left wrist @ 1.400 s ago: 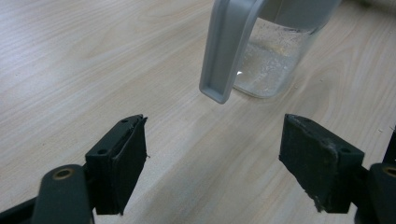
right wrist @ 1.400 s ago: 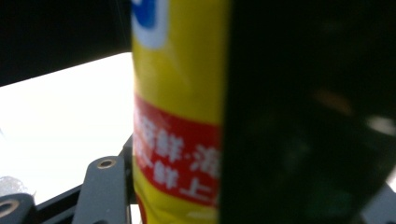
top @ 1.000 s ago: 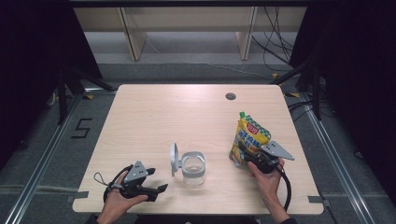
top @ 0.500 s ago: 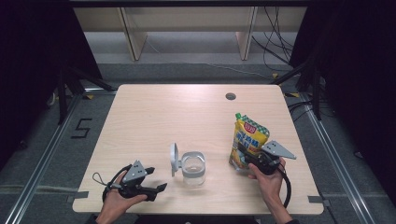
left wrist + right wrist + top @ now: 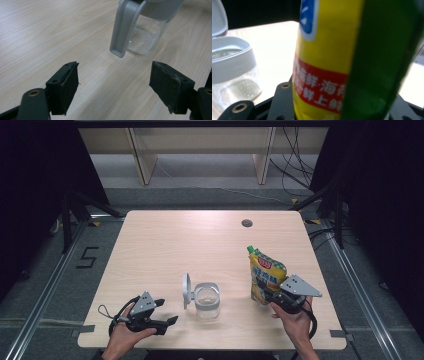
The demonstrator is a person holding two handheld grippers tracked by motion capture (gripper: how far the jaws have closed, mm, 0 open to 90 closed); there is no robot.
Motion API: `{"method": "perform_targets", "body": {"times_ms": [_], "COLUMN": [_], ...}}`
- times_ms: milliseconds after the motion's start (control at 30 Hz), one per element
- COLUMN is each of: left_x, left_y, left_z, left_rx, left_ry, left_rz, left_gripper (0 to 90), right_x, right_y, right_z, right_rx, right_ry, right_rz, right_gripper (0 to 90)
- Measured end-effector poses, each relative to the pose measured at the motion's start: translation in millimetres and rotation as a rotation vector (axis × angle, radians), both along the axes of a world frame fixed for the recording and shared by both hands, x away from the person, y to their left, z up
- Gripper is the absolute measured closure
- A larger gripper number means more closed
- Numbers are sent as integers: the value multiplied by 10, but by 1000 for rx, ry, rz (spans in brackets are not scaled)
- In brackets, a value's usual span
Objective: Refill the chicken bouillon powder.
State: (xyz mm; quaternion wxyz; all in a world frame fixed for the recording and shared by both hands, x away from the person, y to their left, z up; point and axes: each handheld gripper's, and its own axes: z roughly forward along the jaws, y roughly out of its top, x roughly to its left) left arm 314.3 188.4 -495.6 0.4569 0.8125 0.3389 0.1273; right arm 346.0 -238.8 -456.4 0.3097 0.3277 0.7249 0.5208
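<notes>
The right gripper holds the pouch at the right side of the counter. Its fingers are about half closed and grip the pouch low on its body; they have just been closing a little, with the pouch between them. The pouch is yellow with a green side and a red band of white letters, and its green cap points up and away from the person. In the right gripper view the pouch stands very near the camera, between the two black fingers.

The jar stands near the front edge of the counter, between the two hands and left of the pouch. It is clear glass with a grey collar, and its grey lid stands open on the left side.

The left gripper rests low on the counter, left of the jar and apart from it. Its fingers are wide open and hold nothing; the jar is ahead of them.
</notes>
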Motion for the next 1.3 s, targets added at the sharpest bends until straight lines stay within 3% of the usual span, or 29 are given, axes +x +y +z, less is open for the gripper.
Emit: {"method": "perform_targets", "body": {"times_ms": [33, 100, 200, 233, 267, 300, 367, 400, 433, 467, 567, 667, 733, 833, 867, 1000, 1133, 1167, 1300], "left_x": [0, 0, -7, 1, 3, 3, 5, -5, -5, -7, -8, 11, 14, 13, 14, 15, 15, 16, 20], "left_y": [0, 10, 3, 2, 12, 12, 19, 6, 6, 4, 4, 13, 19, 17, 16, 16, 14, 11, 14], "left_z": [0, 18, 10, -1, 4, 4, 6, 4, 4, 9, 13, -1, -1, -3, -4, -6, -7, -11, -11], "left_rx": [0, 27, 10, -2, 14, 14, 26, 9, 9, 9, 14, 18, 27, 28, 28, 27, 27, 25, 33], "left_ry": [0, -5, 3, -3, -7, -7, 3, 4, 4, -3, 1, -10, -13, -13, -13, -11, -11, -11, -12], "left_rz": [0, -10, 4, 2, -1, -1, 1, 2, 2, -3, -3, -12, -13, -14, -14, -11, -11, -13, -13], "left_gripper": [224, 224, 224, 224, 224, 224, 224, 223, 222, 222, 221, 218, 216, 211, 211, 200, 199, 199, 199], "right_x": [0, -53, -112, -138, -186, -186, -233, -265, -265, -298, -323, -415, -437, -489, -489, -549, -590, -596, -604], "right_y": [0, 14, 31, 45, 71, 71, 102, 134, 134, 165, 198, 294, 317, 424, 424, 554, 602, 624, 661], "right_z": [0, 51, 91, 120, 153, 153, 176, 191, 191, 222, 268, 342, 353, 368, 368, 349, 334, 347, 326], "right_rx": [0, -55, -94, -128, -163, -163, -221, -260, -260, -302, -329, -433, -453, -582, -582, -712, -737, -814, -857], "right_ry": [0, -35, -40, -68, -88, -88, -101, -103, -103, -106, -109, -143, -149, -189, -189, -230, -236, -275, -306], "right_rz": [0, 16, 20, 27, 37, 37, 40, 59, 59, 74, 99, 130, 137, 160, 160, 171, 156, 157, 156], "right_gripper": [568, 568, 568, 568, 568, 568, 568, 568, 568, 569, 569, 569, 569, 569, 569, 569, 570, 570, 570]}}
